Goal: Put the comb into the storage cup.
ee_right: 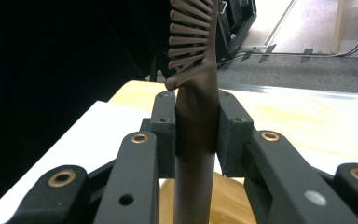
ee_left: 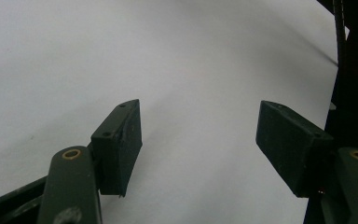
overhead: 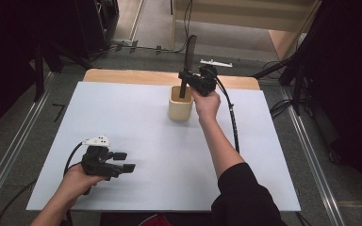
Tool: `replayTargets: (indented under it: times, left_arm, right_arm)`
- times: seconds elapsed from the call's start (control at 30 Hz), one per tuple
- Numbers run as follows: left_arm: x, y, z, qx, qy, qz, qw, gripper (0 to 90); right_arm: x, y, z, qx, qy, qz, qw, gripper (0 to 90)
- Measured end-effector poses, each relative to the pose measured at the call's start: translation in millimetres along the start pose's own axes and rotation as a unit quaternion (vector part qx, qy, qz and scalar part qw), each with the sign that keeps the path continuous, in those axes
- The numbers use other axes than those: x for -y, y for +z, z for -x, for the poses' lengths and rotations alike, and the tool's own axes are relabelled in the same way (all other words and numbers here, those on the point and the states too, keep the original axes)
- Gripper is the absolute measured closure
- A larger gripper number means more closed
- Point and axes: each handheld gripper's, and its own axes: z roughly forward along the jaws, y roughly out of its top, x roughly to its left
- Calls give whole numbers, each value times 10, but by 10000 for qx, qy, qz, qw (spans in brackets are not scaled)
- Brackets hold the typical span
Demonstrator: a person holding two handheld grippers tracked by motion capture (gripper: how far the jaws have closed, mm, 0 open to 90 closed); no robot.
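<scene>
A dark brown comb stands upright with its handle end down in a cream cup at the back middle of the table. My right gripper is shut on the comb's handle just above the cup. In the right gripper view both pads clamp the comb below its teeth, and the cup's rim lies beneath. My left gripper rests low at the front left, open. In the left gripper view its fingers stand wide apart over bare white surface.
A white sheet covers the table; a wooden strip is exposed along the far edge. A small white part lies on the floor beyond it. Black stands and cables flank both sides.
</scene>
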Motion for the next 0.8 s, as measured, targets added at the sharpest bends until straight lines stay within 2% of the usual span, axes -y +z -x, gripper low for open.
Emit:
replayTargets:
  times: [0.17,0.23,0.47,0.8]
  left_arm:
    - [1,1,-1,5,1,1,10000,324]
    - [1,1,3,5,7,-18,10000,325]
    - [1,1,2,-3,3,-13,10000,325]
    - [1,2,3,2,6,-16,10000,325]
  right_arm:
    - [65,18,-1,58,-83,68,9999,698]
    - [99,20,14,60,-46,100,9999,698]
    - [187,49,11,69,-118,27,9999,697]
    - [291,31,35,-10,-83,152,9999,694]
